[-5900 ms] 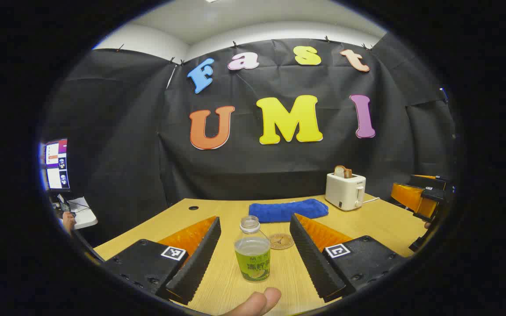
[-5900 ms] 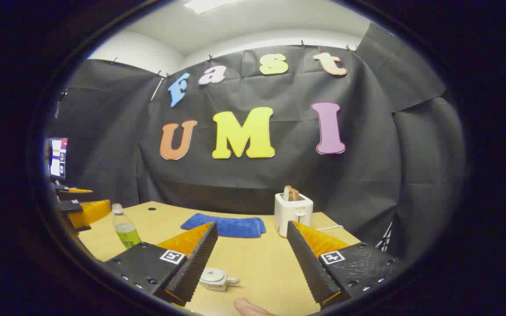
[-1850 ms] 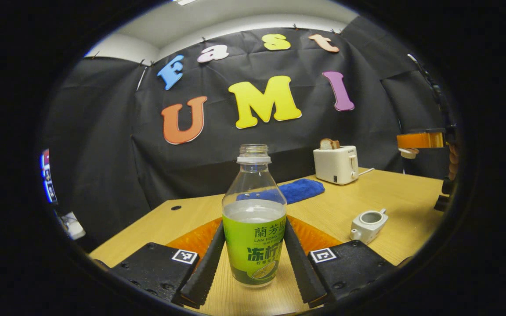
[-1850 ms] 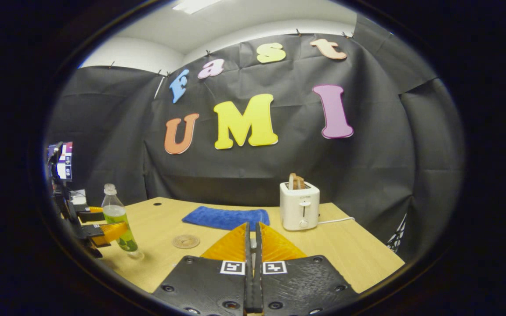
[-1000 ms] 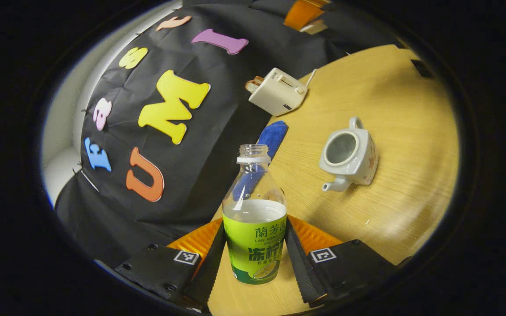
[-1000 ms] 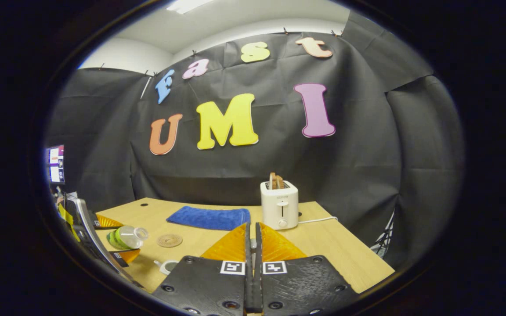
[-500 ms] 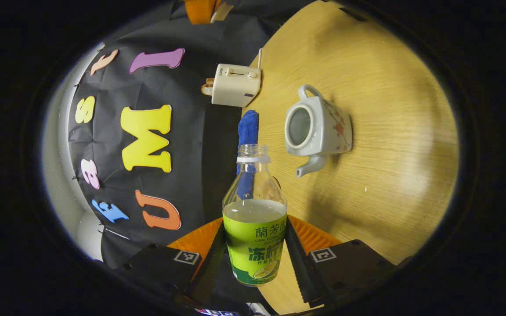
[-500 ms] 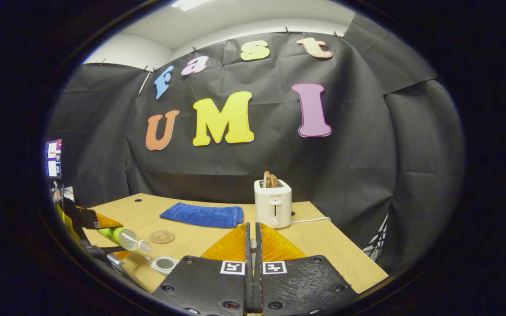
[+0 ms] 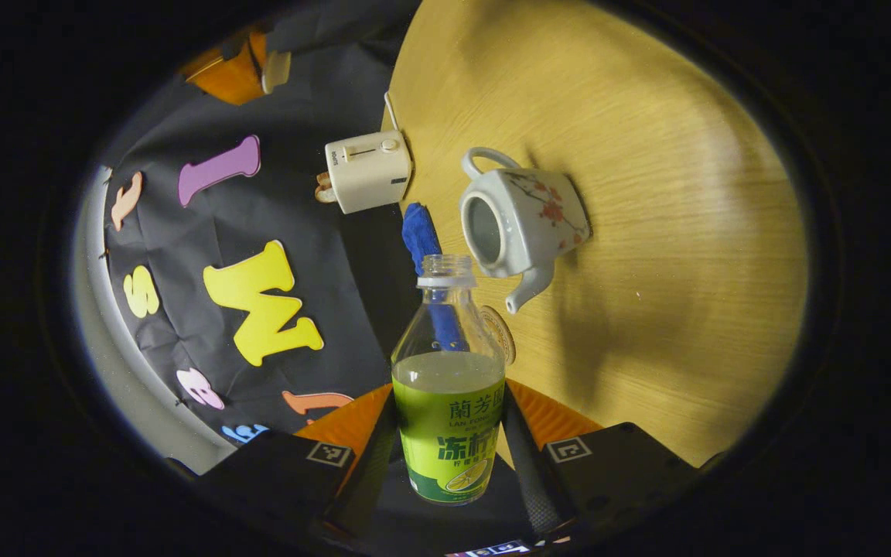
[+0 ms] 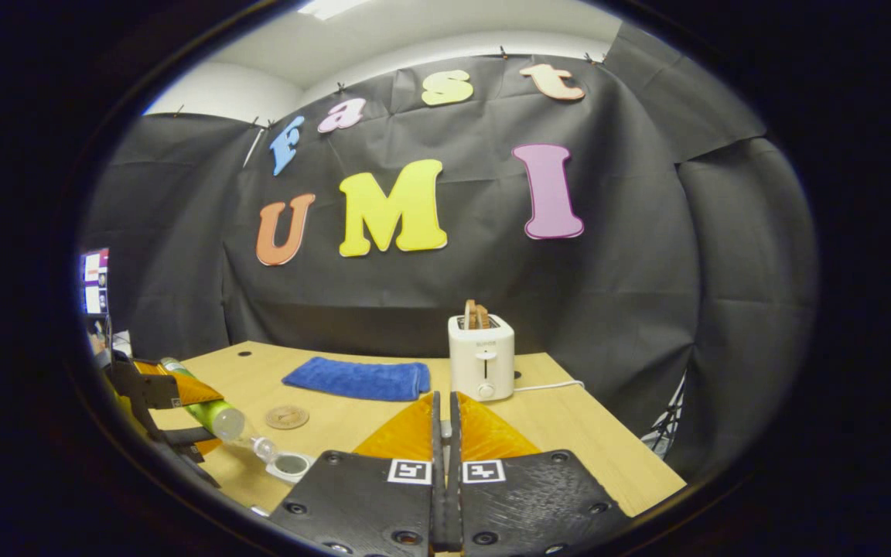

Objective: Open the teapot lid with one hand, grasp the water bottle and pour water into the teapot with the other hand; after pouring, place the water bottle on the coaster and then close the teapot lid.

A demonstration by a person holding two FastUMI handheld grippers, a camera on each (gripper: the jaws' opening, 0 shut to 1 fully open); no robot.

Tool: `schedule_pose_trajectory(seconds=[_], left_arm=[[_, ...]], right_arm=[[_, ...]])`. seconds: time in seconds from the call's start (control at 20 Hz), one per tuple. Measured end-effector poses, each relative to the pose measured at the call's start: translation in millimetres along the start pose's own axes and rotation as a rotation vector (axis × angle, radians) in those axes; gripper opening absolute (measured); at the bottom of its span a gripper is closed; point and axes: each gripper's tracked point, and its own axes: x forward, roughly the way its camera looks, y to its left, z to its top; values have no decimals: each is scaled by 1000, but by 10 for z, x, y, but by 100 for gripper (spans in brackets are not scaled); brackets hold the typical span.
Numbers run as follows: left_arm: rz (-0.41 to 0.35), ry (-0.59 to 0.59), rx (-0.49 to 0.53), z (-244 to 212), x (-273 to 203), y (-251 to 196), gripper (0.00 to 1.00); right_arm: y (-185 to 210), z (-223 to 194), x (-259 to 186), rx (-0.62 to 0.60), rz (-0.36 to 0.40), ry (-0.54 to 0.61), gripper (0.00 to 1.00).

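**Bottle tipped over the open teapot, ready to pour**

The left gripper (image 9: 445,464) clamps the bottle (image 9: 448,387) by its labelled body, one finger on each side. The bottle is uncapped, about half full, and tilted steeply with its mouth down toward the teapot (image 9: 519,220). In the right gripper view the bottle (image 10: 217,418) slants with its neck just above the pot's open mouth (image 10: 291,464).

The right gripper (image 10: 443,433) is held above the table with its fingers pressed nearly together; the lid itself cannot be made out between them there. In the left gripper view it (image 9: 240,73) appears beyond the teapot, holding what looks like a small pale lid (image 9: 275,71).

To pour well, the bottle's mouth should probably sit squarely over the opening and tip slowly, so water does not miss and run over the pot's side.

The teapot stands on a pale wooden table (image 9: 646,193). Near it lies a round coaster (image 10: 287,417). Further behind the teapot are a blue cloth (image 10: 356,379) and a white toaster (image 10: 481,356), against a black cloth wall
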Motion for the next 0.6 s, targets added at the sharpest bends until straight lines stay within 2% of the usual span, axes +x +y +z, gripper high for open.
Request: schedule_pose_trajectory(seconds=[0.6], left_arm=[[4,30,175,38,-60,140,76]], right_arm=[[-1,18,-24,6,13,-3,0]])
